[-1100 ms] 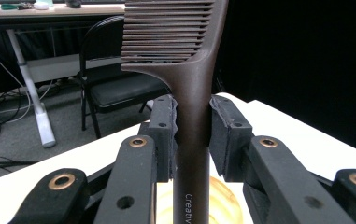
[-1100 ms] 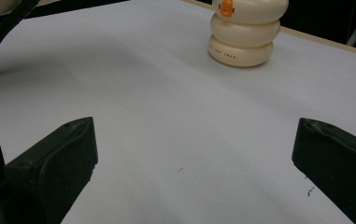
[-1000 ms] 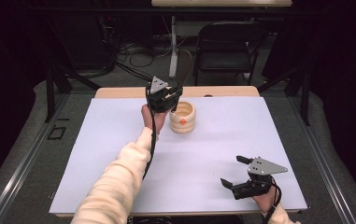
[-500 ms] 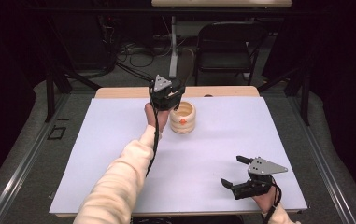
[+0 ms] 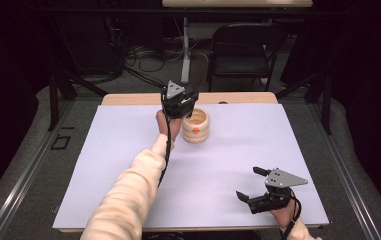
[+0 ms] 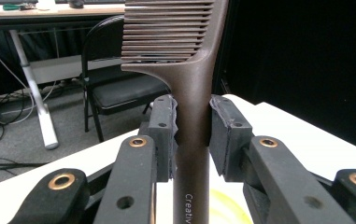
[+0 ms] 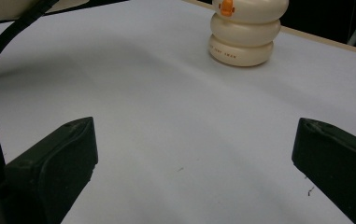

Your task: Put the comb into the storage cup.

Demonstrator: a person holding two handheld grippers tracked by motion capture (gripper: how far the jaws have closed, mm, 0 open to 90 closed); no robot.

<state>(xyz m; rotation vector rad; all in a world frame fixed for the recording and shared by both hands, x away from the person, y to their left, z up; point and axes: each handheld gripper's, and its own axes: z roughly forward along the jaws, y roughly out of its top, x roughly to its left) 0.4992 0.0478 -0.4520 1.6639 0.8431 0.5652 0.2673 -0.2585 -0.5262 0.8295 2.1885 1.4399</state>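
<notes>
Step in hand, as I judge it: the comb (image 6: 185, 88) is carried above the cream cup (image 5: 196, 125), either for lowering in or just lifted out; the pictures do not settle which.

Left gripper (image 5: 180, 98): raised over the far middle of the table (image 5: 103, 165), just beside and above the cup's left rim. In the left gripper view its jaws are pressed onto the comb's brown handle, pads (image 6: 164, 126) on either side, teeth upward, handle pointing down toward a yellowish patch below.

Right gripper (image 5: 256, 186): low near the table's near right corner, jaws spread wide, holding nothing, well apart from the cup.

Next move, probably: keep the comb upright and centred over the cup's mouth, then travel straight, without brushing the rim.
</notes>
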